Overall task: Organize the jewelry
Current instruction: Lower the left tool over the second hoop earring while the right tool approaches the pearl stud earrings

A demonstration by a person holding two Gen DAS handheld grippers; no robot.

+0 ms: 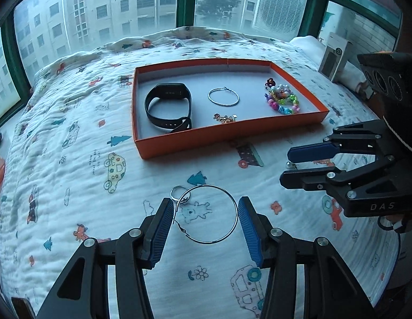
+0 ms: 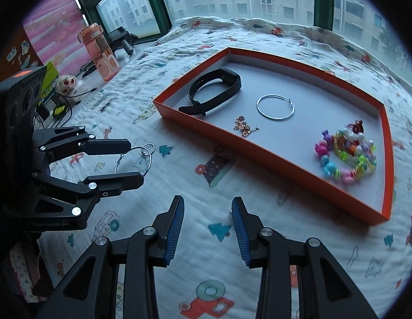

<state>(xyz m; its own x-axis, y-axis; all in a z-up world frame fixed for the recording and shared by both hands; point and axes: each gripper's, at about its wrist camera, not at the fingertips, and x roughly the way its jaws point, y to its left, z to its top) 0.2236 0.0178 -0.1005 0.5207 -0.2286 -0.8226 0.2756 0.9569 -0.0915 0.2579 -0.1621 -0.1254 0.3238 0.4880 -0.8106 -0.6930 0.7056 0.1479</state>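
Observation:
An orange tray [image 1: 206, 139] [image 2: 275, 164] lies on the bed. It holds a black watch band [image 1: 168, 107] [image 2: 214, 90], a silver hoop earring [image 1: 223, 96] [image 2: 275, 107], a small gold chain [image 1: 225, 118] [image 2: 244, 127] and colourful bead bracelets [image 1: 281, 99] [image 2: 347, 154]. A second large silver hoop [image 1: 234, 207] [image 2: 150, 159] and a small ring [image 1: 178, 192] [image 2: 148, 148] lie on the quilt. My left gripper [image 1: 203, 207] [image 2: 136, 159] is open around the large hoop. My right gripper [image 2: 207, 207] [image 1: 287, 166] is open and empty, with a small pearl stud [image 1: 288, 164] by its tips.
The bed has a white quilt [image 1: 73, 159] with a cartoon print. Windows run behind it. A pink water bottle [image 2: 99, 53], cables and small items stand at the left bedside. A white box [image 1: 335, 55] stands at the far right.

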